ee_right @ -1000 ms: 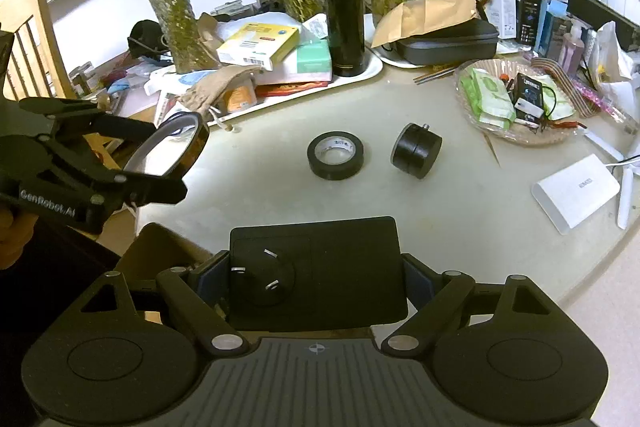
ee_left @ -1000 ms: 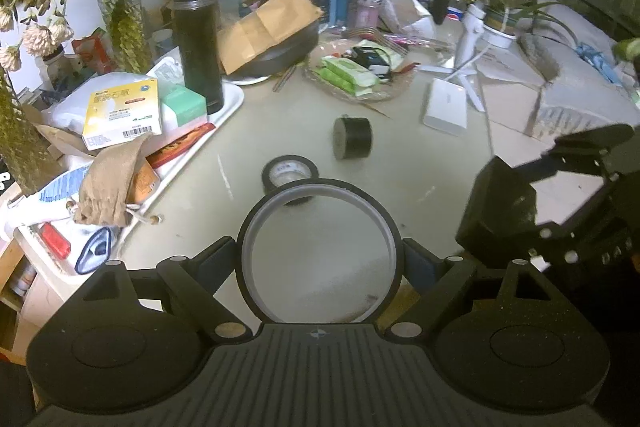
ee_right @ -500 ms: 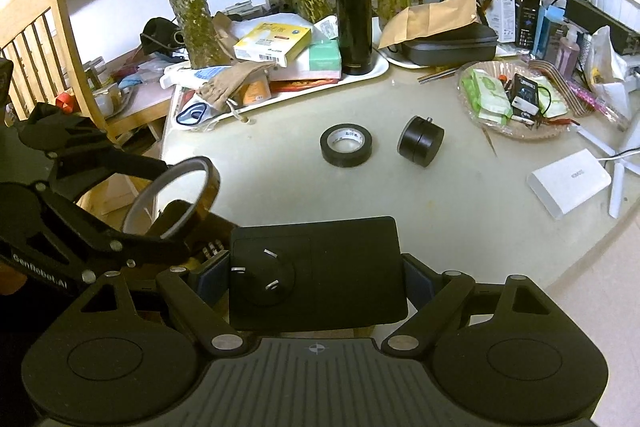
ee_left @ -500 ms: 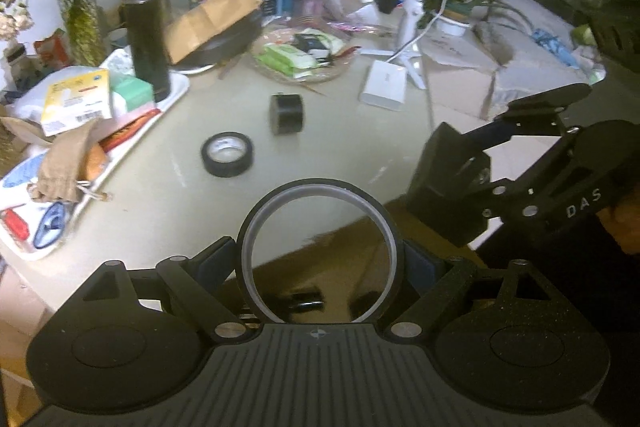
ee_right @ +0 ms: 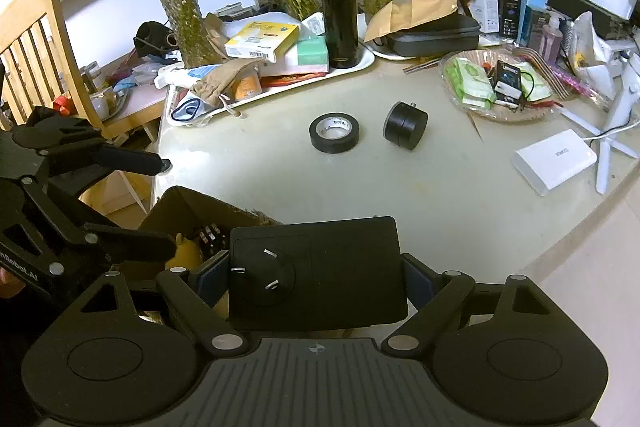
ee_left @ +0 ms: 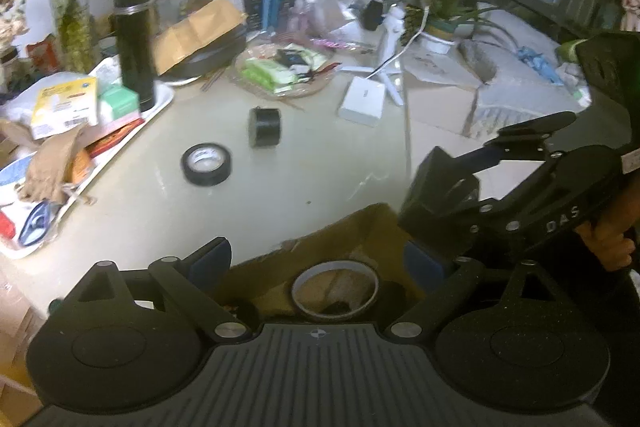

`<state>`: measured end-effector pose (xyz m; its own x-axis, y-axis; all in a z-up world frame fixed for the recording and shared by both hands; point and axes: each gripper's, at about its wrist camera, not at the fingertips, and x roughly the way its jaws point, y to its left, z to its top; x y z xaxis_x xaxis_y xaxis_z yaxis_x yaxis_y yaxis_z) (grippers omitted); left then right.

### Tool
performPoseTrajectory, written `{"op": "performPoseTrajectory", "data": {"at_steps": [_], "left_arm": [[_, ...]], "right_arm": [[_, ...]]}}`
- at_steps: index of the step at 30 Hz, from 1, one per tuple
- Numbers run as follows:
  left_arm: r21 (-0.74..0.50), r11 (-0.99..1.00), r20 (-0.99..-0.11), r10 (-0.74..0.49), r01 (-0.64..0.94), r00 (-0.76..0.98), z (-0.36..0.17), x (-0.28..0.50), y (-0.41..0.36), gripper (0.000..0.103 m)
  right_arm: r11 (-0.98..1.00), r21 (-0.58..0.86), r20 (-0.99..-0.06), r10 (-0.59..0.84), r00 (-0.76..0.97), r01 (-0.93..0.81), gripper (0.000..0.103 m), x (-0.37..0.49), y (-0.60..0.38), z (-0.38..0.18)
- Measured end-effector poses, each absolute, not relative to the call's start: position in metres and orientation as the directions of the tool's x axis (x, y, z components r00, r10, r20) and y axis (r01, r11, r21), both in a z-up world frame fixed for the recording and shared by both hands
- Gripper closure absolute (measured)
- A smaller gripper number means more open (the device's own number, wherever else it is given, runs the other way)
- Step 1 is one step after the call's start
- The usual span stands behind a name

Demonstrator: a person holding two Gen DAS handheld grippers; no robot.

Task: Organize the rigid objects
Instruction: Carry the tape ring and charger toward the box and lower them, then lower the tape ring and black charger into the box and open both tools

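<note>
In the left wrist view my left gripper hangs over an open cardboard box, its jaws opening with nothing between the pads. A pale tape ring lies loose in the box below them. My right gripper is shut on a black plug adapter with three metal prongs, at the table's near edge beside the box. From the right wrist view the left gripper shows empty. A black tape roll and a black cylinder rest on the table.
A white tray at the back holds a black flask, boxes and a cloth pouch. A dish of packets, a white power bank and a white tripod stand to the right. Vases line the rear; a wooden chair stands left.
My left gripper drew back from over the table to above the box and let go of the tape ring, which now lies inside. The right gripper kept its grip on the adapter.
</note>
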<state>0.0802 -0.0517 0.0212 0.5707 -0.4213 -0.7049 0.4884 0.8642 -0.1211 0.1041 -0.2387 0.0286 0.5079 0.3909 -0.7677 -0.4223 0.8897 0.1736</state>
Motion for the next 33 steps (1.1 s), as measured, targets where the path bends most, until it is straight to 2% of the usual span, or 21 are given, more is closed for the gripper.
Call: {"op": "performPoseTrajectory", "data": {"at_steps": [16, 29, 31, 33], "left_arm": [[-0.03, 0.92, -0.743, -0.281, 0.39, 0.607, 0.012, 0.042, -0.03, 0.009], [-0.06, 0.933, -0.727, -0.283, 0.354, 0.626, 0.014, 0.027, -0.02, 0.009], [-0.059, 0.937, -0.722, -0.278, 0.344, 0.633, 0.015, 0.026, -0.019, 0.009], [-0.058, 0.941, -0.716, -0.272, 0.333, 0.643, 0.017, 0.024, -0.018, 0.01]], "right_arm": [[0.875, 0.228, -0.788, 0.423, 0.448, -0.426, 0.015, 0.095, -0.224, 0.011], [0.862, 0.369, -0.779, 0.49, 0.391, -0.347, 0.014, 0.115, -0.203, 0.005], [0.864, 0.387, -0.775, 0.494, 0.394, -0.322, 0.012, 0.122, -0.2, 0.005], [0.869, 0.398, -0.769, 0.49, 0.41, -0.293, 0.001, 0.126, -0.202, 0.005]]}}
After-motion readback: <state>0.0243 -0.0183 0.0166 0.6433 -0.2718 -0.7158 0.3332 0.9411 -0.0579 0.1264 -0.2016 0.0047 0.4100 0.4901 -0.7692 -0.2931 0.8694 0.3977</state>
